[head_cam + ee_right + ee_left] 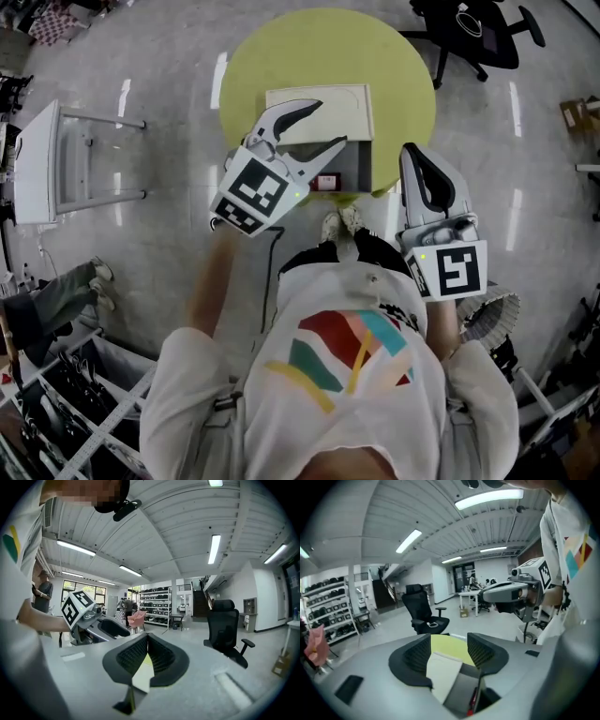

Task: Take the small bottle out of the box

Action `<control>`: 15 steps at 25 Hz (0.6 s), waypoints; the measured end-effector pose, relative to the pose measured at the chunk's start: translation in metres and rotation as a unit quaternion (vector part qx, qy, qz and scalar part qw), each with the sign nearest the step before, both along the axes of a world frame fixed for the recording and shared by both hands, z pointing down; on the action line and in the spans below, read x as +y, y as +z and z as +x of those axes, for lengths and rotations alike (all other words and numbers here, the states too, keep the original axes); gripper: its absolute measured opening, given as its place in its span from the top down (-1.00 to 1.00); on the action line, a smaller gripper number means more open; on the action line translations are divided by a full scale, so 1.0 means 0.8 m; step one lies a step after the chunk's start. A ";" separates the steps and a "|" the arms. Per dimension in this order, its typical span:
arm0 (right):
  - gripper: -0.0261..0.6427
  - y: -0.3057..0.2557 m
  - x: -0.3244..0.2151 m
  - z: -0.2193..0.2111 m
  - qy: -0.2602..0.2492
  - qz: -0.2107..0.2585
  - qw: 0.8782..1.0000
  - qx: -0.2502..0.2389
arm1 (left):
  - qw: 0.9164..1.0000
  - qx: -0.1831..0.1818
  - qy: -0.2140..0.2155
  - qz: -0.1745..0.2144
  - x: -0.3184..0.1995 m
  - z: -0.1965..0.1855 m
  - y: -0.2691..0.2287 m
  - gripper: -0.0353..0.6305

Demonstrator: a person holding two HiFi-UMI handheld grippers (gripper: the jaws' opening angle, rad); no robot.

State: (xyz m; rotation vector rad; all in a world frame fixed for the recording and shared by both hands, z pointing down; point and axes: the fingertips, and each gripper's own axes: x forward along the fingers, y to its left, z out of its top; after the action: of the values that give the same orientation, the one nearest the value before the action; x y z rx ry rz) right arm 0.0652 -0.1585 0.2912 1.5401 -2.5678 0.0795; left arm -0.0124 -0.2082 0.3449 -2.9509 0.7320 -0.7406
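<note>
An open box with grey walls stands at the near edge of the round yellow table, its cream lid folded back. Inside it lies a small red bottle, which in the left gripper view shows low down as a red strip. My left gripper hangs over the box, tilted down, its jaws open with nothing between them. My right gripper is off the table's right edge, beside the box, jaws shut and empty.
A black office chair stands beyond the table at the upper right. A white metal stand is on the floor at the left. Another person's legs and racks of gear fill the lower left. My shoes are by the table's edge.
</note>
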 end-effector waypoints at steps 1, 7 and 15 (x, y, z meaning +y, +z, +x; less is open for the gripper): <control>0.91 0.004 0.002 0.002 0.001 -0.008 1.000 0.000 | 0.999 -0.015 0.023 -0.024 0.006 0.009 0.015 0.20; 0.91 0.029 0.015 0.010 0.009 -0.042 0.999 -0.008 | 0.971 -0.156 0.151 -0.100 0.053 0.032 0.127 0.18; 0.91 0.053 0.024 0.028 0.028 -0.060 0.998 -0.002 | 0.911 -0.282 0.253 -0.159 0.085 0.020 0.226 0.18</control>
State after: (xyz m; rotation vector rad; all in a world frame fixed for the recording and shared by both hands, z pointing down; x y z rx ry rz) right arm 0.0879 -0.1396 0.3336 1.5676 -2.4738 0.2399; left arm 0.0040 -0.1405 0.5260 -2.7113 -0.2069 -1.6457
